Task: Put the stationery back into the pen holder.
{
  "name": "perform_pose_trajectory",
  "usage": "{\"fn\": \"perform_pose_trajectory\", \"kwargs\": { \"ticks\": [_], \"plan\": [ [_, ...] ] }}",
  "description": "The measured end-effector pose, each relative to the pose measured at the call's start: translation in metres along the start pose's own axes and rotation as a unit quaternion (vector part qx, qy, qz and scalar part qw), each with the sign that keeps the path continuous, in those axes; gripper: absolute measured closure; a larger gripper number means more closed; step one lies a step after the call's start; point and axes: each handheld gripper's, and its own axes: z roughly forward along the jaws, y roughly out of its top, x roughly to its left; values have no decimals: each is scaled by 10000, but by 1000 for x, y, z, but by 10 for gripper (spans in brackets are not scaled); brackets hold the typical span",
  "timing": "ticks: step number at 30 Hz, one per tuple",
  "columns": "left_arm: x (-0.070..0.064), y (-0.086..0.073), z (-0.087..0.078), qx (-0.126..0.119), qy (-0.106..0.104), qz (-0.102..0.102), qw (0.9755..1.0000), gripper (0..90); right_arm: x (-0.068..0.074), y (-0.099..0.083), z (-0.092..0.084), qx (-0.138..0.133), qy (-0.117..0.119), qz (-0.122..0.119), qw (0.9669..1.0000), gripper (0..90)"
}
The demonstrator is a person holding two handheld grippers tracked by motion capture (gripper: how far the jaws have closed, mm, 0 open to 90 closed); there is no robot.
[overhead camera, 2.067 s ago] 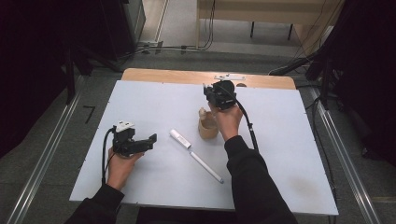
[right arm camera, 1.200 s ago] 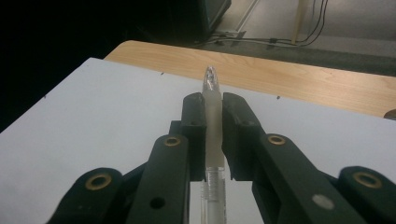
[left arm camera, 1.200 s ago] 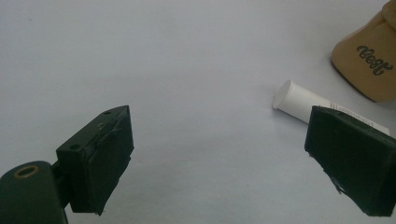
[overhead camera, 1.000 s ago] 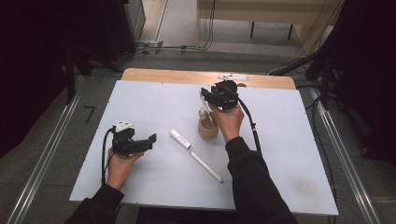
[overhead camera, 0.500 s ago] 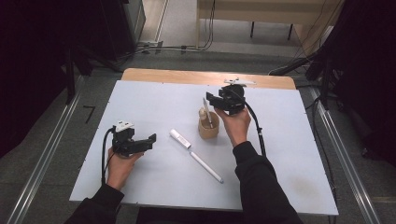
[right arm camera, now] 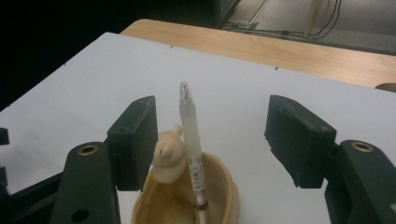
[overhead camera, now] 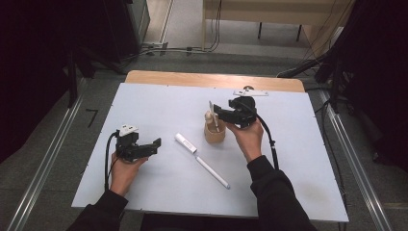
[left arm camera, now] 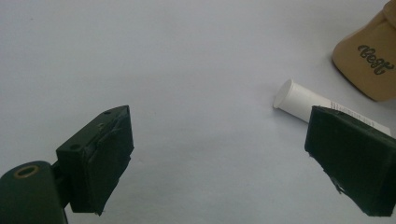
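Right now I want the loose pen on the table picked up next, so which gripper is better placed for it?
Probably the left gripper: it sits low, open, facing the white pen and its cap on the table. The right gripper is open around the pen standing in the holder.

White table top [overhead camera: 144,110], wooden edge behind; grey floor [overhead camera: 57,144], cables [overhead camera: 192,48], dark surroundings.

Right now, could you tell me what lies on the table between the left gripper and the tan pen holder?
In the high view, a short white tube lies between the left gripper and the tan pen holder; the left gripper view shows it too, beside one jaw.
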Motion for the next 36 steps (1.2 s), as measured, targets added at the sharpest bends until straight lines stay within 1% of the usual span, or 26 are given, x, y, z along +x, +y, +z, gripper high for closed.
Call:
{"fn": "perform_pose_trajectory", "kwargs": {
  "ticks": [7,12,16,21,23,27,31,36],
  "plan": [
    [0,0,0,-3,9,5,10000,78,3,-12,-13,-10,73,-108,9999,289],
    [0,0,0,-8,17,3,10000,78,8,-20,-22,-31,124,-195,9997,280],
    [0,0,0,-10,16,-2,10000,78,8,-28,-27,33,122,-272,9995,276],
    [-1,0,-1,-1,14,15,10000,78,5,-43,-30,77,90,-231,9997,276],
    [-1,0,0,17,11,26,10000,78,3,-48,-32,92,114,-195,9997,276],
    [-1,0,-1,13,20,24,10000,78,4,-55,-34,158,100,-252,9995,276],
    [-1,-1,-1,10,20,17,10000,78,5,-61,-38,132,135,-278,9994,276],
    [-1,-1,-1,17,23,29,10000,78,8,-71,-43,200,169,-324,9991,276]
  ]
}}
